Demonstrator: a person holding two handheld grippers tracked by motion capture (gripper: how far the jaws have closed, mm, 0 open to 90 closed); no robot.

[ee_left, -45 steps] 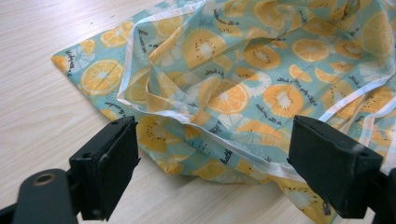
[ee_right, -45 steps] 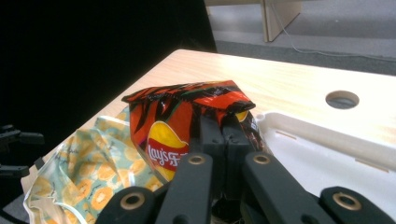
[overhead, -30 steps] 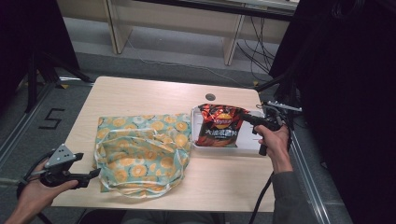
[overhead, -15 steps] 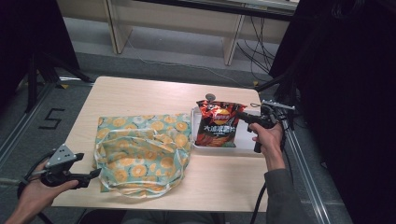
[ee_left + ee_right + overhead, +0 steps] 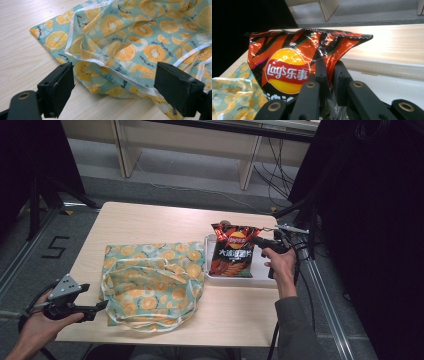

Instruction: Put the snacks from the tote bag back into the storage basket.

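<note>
Chip bag stands nearly upright over the white tray at the bench's right side, its crimped top edge uppermost, so its long axis runs up and down. The right gripper has it by the right-hand edge near the top: in the right gripper view the jaws sit nearly together with the foil pinched between them, having just eased slightly apart. The fruit-print cloth bag lies slack just to the chip bag's left, mouth rumpled, so the carry runs leftward and down. The left gripper waits at that cloth bag's near left corner, jaws spread wide with the white-piped hem ahead of them, gripping nothing.
</note>
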